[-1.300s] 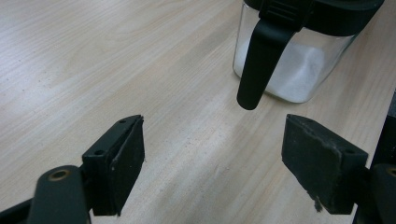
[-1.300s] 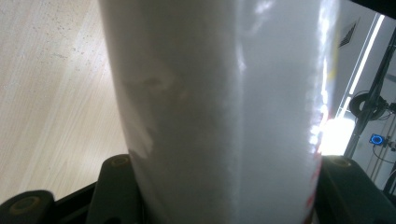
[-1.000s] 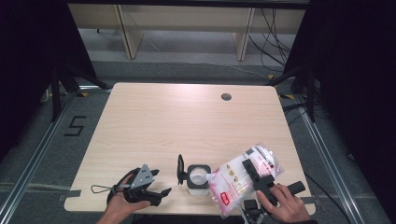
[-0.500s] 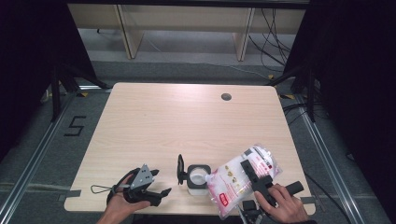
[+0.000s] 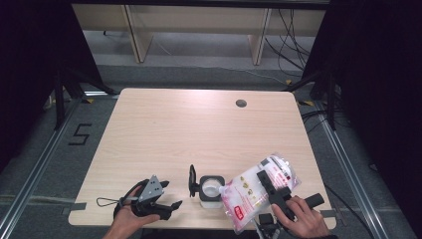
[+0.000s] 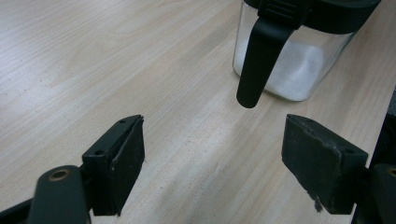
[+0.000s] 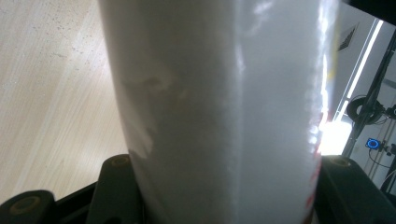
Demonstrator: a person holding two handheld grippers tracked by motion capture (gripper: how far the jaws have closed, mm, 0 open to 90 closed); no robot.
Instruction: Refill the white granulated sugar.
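The bag of white powder sits at the near right edge of the table, tipped with its low corner over the one glass jar. Going left to right: the left gripper rests on the table with its jaws spread wide and nothing between them, pointing at the jar (its black lid stands flipped up). The right gripper pinches the bag. One bag, one jar, two grippers. Nothing has moved since a second ago.

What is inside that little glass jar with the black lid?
The glass jar holds white grains, filling roughly its lower half. Its black handle covers part of them, and the tilted bag overhangs its edge.
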